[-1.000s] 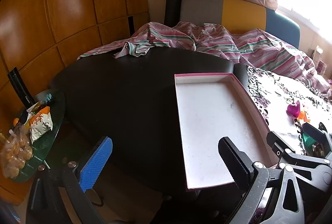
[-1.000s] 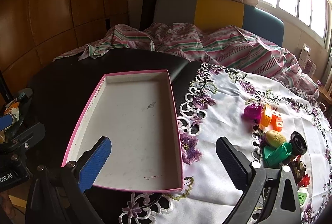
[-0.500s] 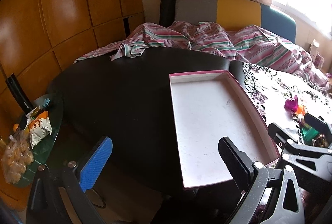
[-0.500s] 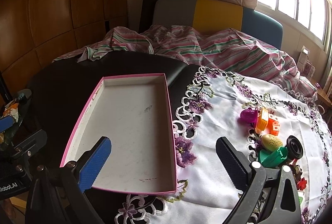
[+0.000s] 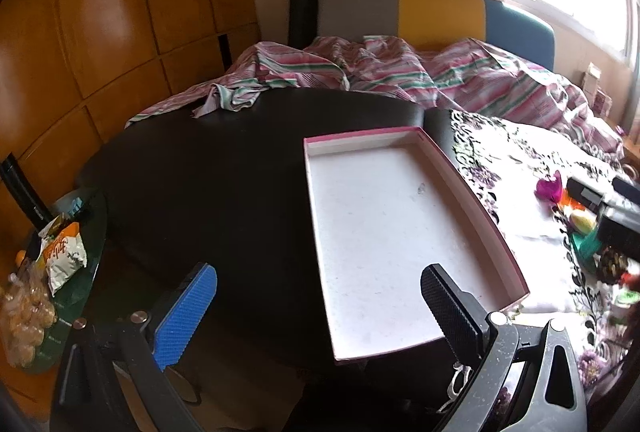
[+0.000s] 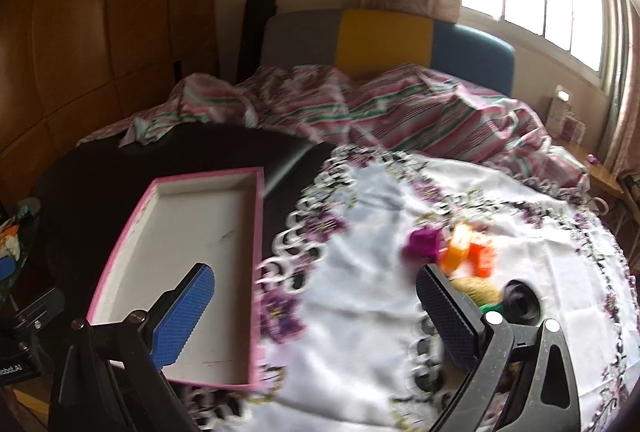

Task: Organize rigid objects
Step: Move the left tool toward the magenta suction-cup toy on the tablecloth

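Left wrist view: your left tool (image 5: 318, 306) hangs spread and empty over the dark worktop's (image 5: 208, 184) near edge, the pink-rimmed tray (image 5: 394, 232) just beside the white cloth (image 5: 520, 168).

Right wrist view: your right tool (image 6: 314, 310) gapes wide, gripping nothing, above the cloth; blurred toys (image 6: 460, 256) cluster toward the worktop's right edge, well apart from the tray.
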Available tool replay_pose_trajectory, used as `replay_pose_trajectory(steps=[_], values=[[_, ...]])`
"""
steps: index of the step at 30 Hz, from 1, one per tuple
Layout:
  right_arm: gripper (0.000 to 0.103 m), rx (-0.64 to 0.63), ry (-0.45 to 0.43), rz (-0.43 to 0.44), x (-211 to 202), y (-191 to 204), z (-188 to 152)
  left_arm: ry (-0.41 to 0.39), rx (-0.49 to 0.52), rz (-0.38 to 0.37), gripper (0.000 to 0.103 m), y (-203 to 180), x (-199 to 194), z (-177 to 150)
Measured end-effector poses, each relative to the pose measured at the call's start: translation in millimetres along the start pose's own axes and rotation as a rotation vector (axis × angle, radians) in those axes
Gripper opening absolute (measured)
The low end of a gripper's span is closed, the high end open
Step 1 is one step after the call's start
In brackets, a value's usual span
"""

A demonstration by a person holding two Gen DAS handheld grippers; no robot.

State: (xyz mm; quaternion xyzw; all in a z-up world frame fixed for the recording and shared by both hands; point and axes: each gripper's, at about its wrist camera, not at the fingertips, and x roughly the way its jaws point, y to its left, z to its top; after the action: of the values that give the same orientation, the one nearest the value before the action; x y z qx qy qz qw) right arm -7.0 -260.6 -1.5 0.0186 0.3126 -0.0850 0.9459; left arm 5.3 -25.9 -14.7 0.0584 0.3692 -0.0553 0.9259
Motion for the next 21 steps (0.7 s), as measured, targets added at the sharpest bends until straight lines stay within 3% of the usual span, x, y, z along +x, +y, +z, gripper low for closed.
replay_pose_trajectory(steps=[9, 16, 21], values=[[0.103, 0.096, -0.006, -0.153, -5.3, -93.9, 8.7, 0.07, 0.071, -0.131, 0.103, -27.5, 10.8, 1.0], [0.103, 0.303, -0.007, -0.272, 0.7, -191.1, -6.3, 0.076, 0.15, -0.301, 0.1, -68.5, 12.1, 9.2], [0.103, 0.51, 0.025, -0.264, 3.2, -235.1, -26.1, 0.079, 0.182, -0.395, 0.101, -98.4, 13.0, 19.1]])
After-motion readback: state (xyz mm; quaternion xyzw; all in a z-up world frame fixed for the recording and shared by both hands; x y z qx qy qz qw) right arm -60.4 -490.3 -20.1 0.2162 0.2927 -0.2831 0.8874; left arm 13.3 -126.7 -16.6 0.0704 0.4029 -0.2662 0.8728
